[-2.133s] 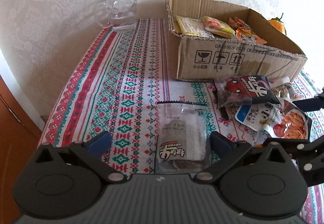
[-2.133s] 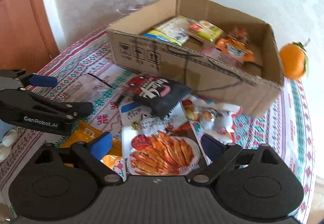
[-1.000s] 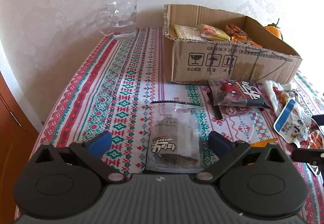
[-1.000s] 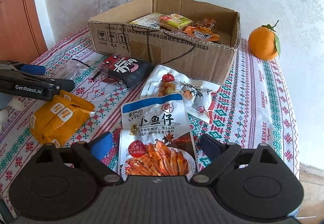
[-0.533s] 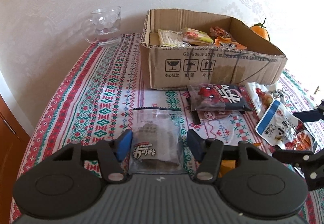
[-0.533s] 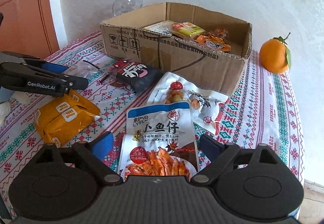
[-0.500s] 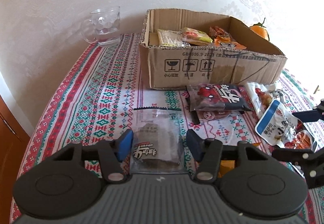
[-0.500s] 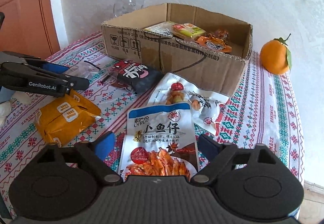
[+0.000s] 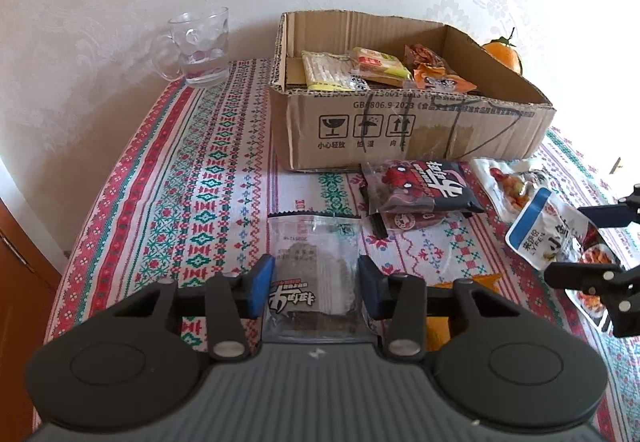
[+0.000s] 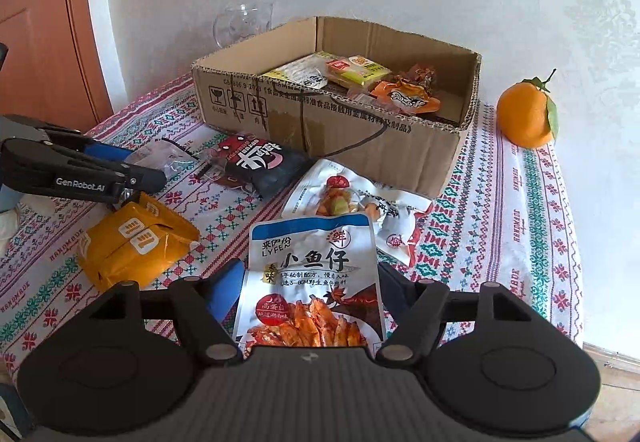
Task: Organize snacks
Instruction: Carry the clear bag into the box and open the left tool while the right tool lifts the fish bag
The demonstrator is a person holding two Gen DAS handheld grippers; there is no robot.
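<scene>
Between your left gripper's (image 9: pixel 314 288) blue pads sits the clear snack packet (image 9: pixel 314 274) with dark contents: the jaws have shut against its two long edges, and its serrated top end points away from you toward the cardboard box (image 9: pixel 400 134). It lies flat on the patterned tablecloth (image 9: pixel 168 182), just short of the box's front wall.

Your right gripper (image 10: pixel 308 296) is closing, with the blue-topped dried-fish pouch (image 10: pixel 312 274) between its jaws; the left pad (image 10: pixel 224 288) stands just beside the pouch's edge, and whether either pad presses yet you cannot tell from the wrist view. The pouch's top end overlaps a white snack bag (image 10: pixel 356 206) lying toward the box.

Near your left gripper, a yellow packet (image 10: pixel 132 242) rests on the cloth, and a black-and-red packet (image 10: pixel 260 162) lies close before the box wall. Inside the box are a pale yellow pack (image 9: pixel 324 76), a yellow-and-red pack (image 9: pixel 378 66) and orange wrappers (image 9: pixel 440 80). A glass mug (image 9: pixel 200 46) stands left of the box by the wall, and an orange fruit (image 10: pixel 528 114) stands to the box's right.
</scene>
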